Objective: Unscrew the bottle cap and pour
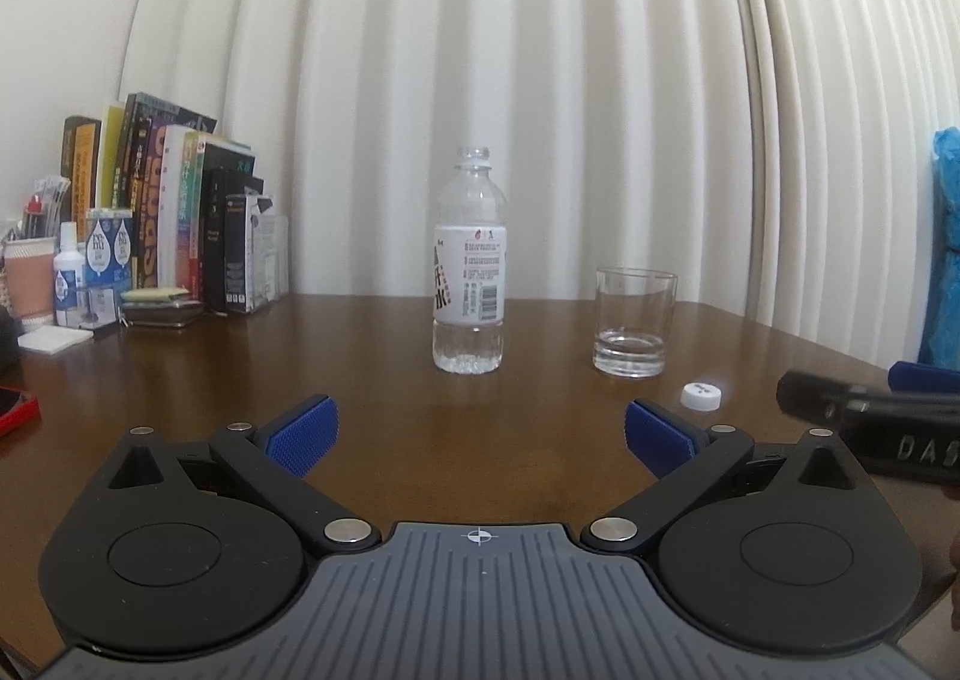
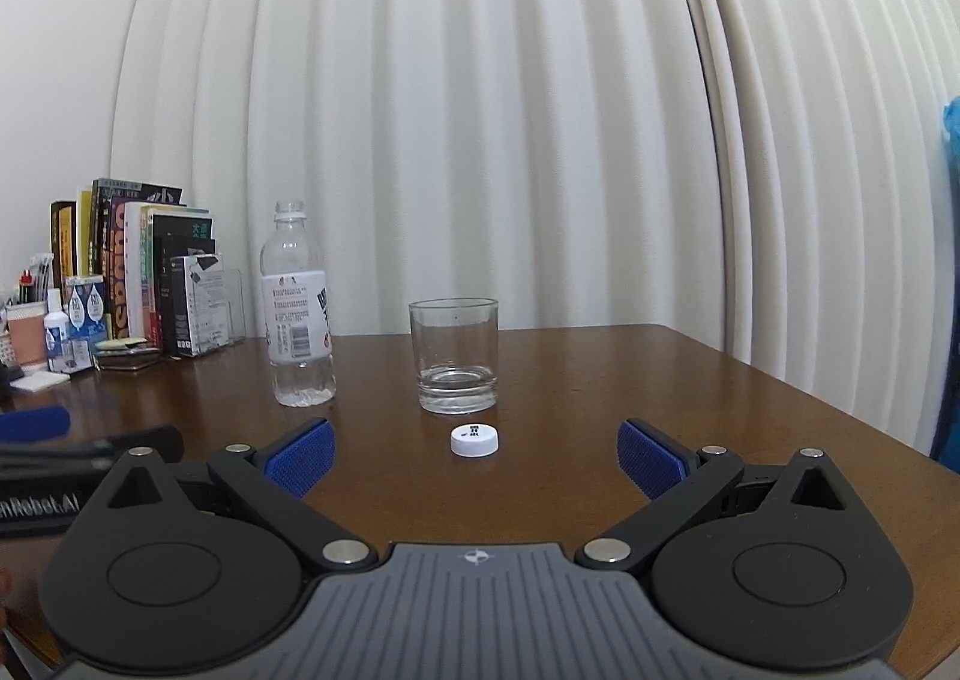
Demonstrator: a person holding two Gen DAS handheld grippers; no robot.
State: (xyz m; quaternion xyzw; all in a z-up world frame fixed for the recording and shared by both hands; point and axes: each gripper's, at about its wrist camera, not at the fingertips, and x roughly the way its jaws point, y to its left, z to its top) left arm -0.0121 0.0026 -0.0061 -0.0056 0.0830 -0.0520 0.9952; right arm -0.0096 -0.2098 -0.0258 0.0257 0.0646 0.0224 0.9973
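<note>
Standing upright near the middle of the wooden worktop (image 1: 180, 380), the uncapped bottle (image 1: 469, 260) holds what looks like only a little water at its base. To its right sits the glass (image 1: 635, 323), with the white cap (image 2: 474, 439) lying just before it. Both the left gripper (image 1: 480, 434) and right gripper (image 2: 474, 455) hover with fingers spread wide, gripping nothing.
</note>
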